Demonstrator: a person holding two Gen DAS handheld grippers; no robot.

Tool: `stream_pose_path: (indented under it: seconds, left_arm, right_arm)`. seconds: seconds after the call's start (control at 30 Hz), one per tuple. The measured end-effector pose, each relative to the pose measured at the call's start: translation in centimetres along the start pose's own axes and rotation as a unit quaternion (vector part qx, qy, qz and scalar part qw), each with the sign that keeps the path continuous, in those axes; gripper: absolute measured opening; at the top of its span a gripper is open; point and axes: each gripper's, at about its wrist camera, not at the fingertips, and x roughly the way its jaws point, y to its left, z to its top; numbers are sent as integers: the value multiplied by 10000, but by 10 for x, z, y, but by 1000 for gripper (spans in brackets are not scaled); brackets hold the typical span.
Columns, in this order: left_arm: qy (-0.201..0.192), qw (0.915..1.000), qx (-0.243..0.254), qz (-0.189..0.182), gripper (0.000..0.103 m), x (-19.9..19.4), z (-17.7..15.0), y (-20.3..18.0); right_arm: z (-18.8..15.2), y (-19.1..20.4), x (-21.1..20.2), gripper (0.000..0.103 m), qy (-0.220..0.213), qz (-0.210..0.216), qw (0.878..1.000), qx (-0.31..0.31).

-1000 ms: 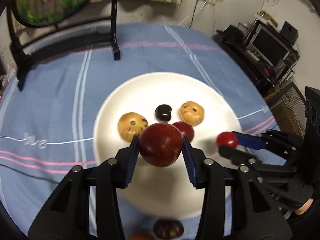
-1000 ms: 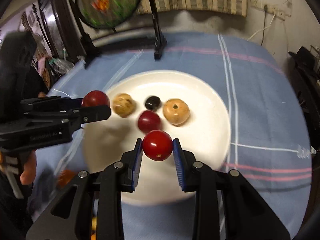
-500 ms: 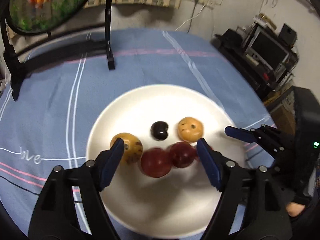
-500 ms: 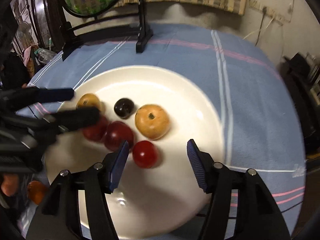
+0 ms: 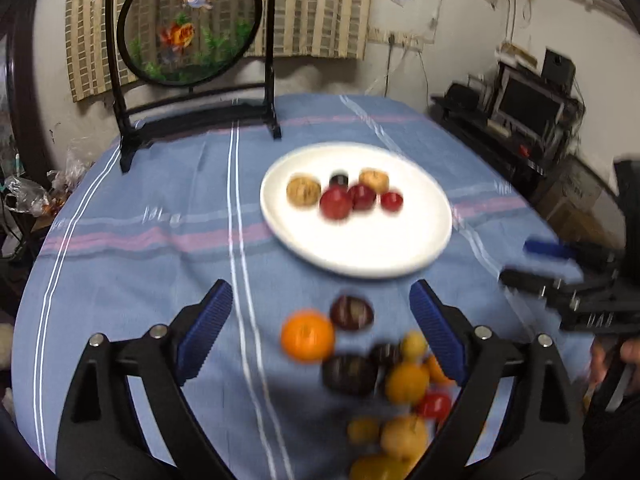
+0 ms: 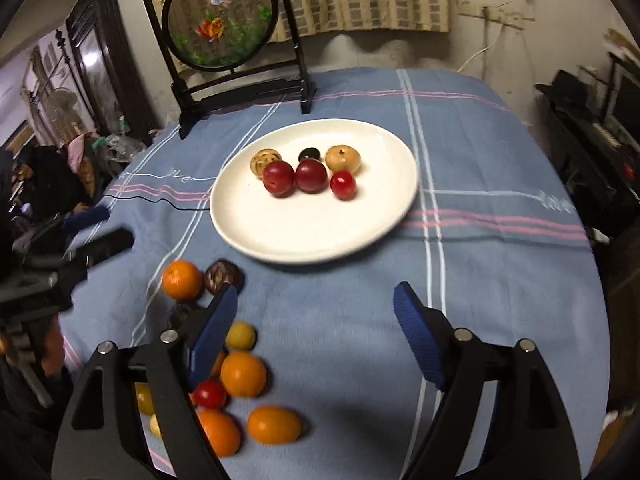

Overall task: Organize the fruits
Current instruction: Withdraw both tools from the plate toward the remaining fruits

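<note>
A white plate [image 6: 316, 236] on the blue cloth holds several fruits: two dark red plums [image 6: 279, 178], a small red tomato [image 6: 343, 184], two tan fruits [image 6: 343, 158] and a black one [image 6: 309, 154]. The plate also shows in the left wrist view [image 5: 360, 248]. A pile of loose fruits lies on the cloth in front: an orange [image 6: 182, 279], a dark brown fruit [image 6: 222, 275], kumquats [image 6: 274, 425] and a small tomato [image 6: 209, 394]. My left gripper [image 5: 320, 328] is open and empty above the pile [image 5: 400, 380]. My right gripper [image 6: 314, 328] is open and empty, to the right of the pile.
A black-framed round goldfish screen [image 6: 222, 20] stands at the table's back. The right gripper shows at the right edge of the left wrist view [image 5: 560, 268]; the left one shows at the left of the right wrist view [image 6: 80, 240]. Electronics [image 5: 524, 108] sit at the right.
Both grippers let go of their red fruits onto the plate, opened wide, and pulled back and up from the plate to above the loose fruit pile.
</note>
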Motion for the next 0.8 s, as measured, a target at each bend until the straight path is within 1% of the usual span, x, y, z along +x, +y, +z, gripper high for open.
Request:
stream_pose_path:
  seconds: [0.03,0.1,0.2,0.33,0.5,0.57,0.73,0.8]
  left_arm:
    - [50,10000,39,30,92,-2,-5,0]
    - [123,9999,48,110,92,-6,-14,5]
    - [116,9998,-57,126,92,-16,-25,14]
    - [138,9994,-311,85,92,-24,-36,27]
    - [216,9992,-311,158,92,-30,-49,34]
    - [293,9990,-306,120,92,-32,-56,35]
    - [434,9986,-290,50,92,-32,-74,30]
    - [456,9986,-280,18,92,-32,-78,28]
  right_arm:
    - [-1,3,-2,88,-22,-63,10000,3]
    - [-2,10,-8,88,-86,-46,10000,18]
    - [-2,16,-14,89,-169,28,9999,9]
    - [-4,23,-13,90,-125,96,9999,-61]
    - [-18,26,-15,90,-44,73,9999,-120]
    - [-29,23,-14,90,39,52,9999,-101]
    - [-61,15,-1,90,539,-106,9984,-119]
    - [-72,14,0,90,667,-140,9976,-150]
